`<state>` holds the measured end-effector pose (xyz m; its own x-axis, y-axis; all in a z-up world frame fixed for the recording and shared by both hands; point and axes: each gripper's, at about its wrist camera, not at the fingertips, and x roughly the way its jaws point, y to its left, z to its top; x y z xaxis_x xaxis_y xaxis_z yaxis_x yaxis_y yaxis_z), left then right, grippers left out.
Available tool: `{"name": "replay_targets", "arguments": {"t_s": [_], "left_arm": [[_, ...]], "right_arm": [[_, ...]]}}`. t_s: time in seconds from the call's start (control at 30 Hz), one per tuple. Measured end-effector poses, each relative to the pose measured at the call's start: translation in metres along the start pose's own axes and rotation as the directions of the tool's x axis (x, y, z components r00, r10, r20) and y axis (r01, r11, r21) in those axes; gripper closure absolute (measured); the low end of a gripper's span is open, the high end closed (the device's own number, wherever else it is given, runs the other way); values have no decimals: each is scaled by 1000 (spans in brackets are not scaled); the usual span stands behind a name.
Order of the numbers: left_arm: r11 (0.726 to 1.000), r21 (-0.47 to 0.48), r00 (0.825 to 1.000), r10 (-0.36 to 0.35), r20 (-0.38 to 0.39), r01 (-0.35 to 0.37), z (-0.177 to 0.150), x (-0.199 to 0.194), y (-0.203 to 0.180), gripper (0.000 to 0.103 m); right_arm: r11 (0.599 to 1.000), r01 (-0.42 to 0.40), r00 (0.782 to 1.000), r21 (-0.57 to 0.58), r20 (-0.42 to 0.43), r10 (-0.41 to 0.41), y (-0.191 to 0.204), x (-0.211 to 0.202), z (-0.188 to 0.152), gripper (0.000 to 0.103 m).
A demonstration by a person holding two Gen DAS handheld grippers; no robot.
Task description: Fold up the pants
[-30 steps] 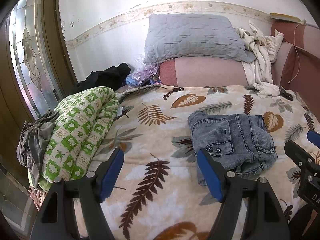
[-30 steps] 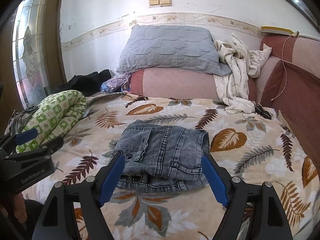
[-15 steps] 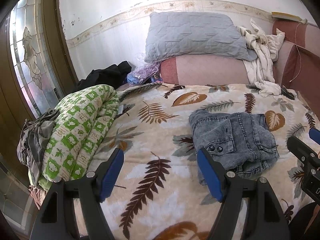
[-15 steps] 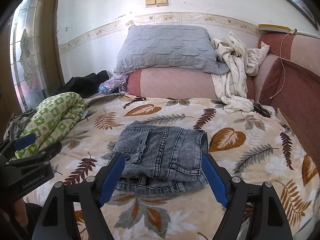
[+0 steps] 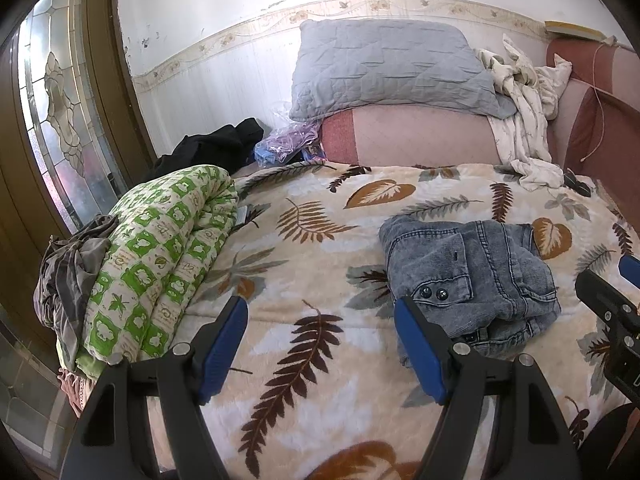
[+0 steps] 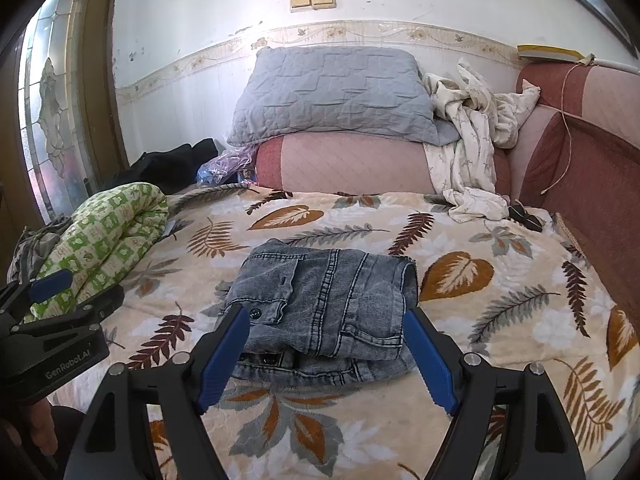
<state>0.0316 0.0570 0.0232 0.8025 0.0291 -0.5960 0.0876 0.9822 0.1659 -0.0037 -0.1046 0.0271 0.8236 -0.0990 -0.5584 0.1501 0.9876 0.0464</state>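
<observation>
While both grippers hang above the near edge of the bed, the pants (image 6: 324,304) lie as a folded grey denim bundle at the centre of the right wrist view, resting on the leaf-print blanket (image 6: 500,280). In that view the right gripper (image 6: 326,354) stands with its blue pads wide apart and nothing clamped, the bundle's near edge showing in the gap between them. In the left wrist view the left gripper (image 5: 320,350) is likewise spread and empty, over bare blanket at lower centre, with the pants (image 5: 468,272) to the right of centre, just past its right pad. Open blanket runs between the bundle and the rolled green-and-white quilt (image 5: 160,264) along the left edge of the frame, and more lies beyond the bundle up to the pink bolster (image 6: 352,164) at upper centre, which carries a grey pillow (image 6: 336,92). To the right of the bundle in the right wrist view, clear blanket reaches the red padded side (image 6: 592,184) at the frame's right edge. A crumpled white garment (image 6: 468,148) spills down at upper right.
</observation>
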Motion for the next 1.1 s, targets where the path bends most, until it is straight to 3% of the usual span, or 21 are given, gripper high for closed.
{"name": "replay_targets", "arguments": {"t_s": [1.1], "left_arm": [[999,9,999,-33,-19,33,-4,8,-3,26]], "right_arm": [[1000,2,999,-8,-34,-3,4,14,-2,21]]}}
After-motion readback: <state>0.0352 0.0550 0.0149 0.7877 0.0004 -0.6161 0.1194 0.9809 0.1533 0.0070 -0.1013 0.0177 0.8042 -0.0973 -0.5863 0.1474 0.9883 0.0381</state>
